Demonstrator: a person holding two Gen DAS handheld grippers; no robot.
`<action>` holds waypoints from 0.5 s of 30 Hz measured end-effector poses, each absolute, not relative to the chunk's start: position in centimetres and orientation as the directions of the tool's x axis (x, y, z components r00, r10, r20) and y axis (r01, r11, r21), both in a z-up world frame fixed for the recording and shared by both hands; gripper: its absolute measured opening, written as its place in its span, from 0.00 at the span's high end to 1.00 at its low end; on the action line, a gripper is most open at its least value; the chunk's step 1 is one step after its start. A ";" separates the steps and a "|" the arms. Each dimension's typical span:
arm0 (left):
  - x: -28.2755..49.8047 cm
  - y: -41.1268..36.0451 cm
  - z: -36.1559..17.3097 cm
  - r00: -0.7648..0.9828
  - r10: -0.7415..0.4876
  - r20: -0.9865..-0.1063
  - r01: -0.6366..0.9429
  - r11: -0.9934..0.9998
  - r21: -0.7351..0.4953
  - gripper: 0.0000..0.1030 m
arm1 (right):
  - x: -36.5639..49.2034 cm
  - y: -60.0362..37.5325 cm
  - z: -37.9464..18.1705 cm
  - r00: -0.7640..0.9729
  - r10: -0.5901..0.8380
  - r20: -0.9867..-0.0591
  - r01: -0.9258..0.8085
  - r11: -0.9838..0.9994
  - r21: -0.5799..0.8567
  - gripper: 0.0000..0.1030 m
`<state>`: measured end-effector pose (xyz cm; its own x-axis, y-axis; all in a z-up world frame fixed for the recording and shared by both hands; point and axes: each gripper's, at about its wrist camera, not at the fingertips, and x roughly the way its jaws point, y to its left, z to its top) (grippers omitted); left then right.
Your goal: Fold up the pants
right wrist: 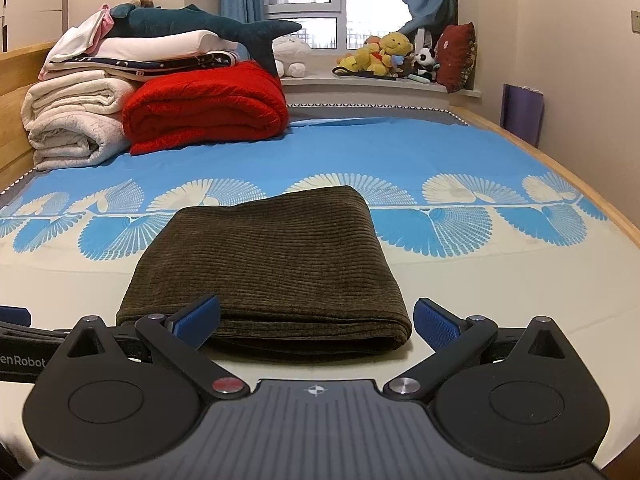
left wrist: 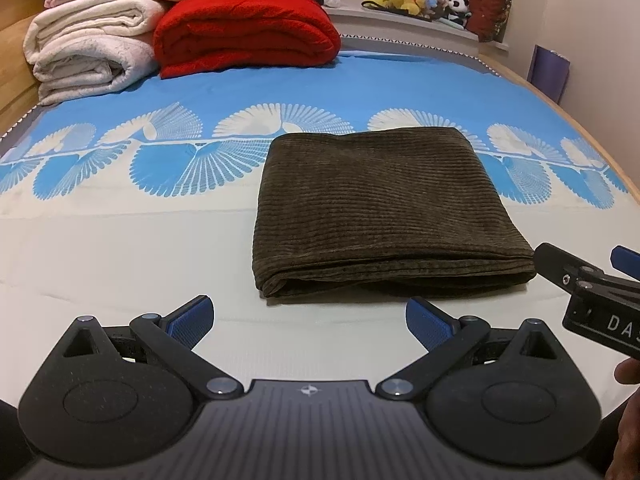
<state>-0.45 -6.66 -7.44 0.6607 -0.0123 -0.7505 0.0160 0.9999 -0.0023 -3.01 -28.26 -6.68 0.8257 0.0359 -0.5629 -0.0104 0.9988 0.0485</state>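
Observation:
Dark olive corduroy pants (left wrist: 384,208) lie folded into a compact rectangle on the bed, its thick rounded edge facing me. My left gripper (left wrist: 310,320) stands open just short of that near edge, nothing between its blue pads. In the right wrist view the same pants (right wrist: 272,264) fill the middle, and my right gripper (right wrist: 316,320) is open with its fingers spread either side of the near edge, apart from the cloth. Part of the right gripper (left wrist: 600,284) shows at the right of the left wrist view.
A red blanket (right wrist: 204,104) and stacked white bedding (right wrist: 76,120) with a plush shark (right wrist: 200,24) sit at the far left of the bed. Soft toys (right wrist: 392,56) line the windowsill. The wooden bed rail (right wrist: 592,184) runs along the right.

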 end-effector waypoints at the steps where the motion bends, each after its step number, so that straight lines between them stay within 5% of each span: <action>1: -0.4 -6.7 -7.4 0.661 -0.013 -0.750 0.016 1.000 -0.003 0.01 | -3.0 -28.2 -6.6 0.826 0.036 -0.562 -0.009 0.999 0.050 0.01; 15: -0.5 -6.7 -7.5 0.657 -0.013 -0.754 0.016 1.000 -0.003 0.01 | -3.1 -28.4 -6.5 0.830 0.040 -0.557 0.000 0.997 0.071 0.01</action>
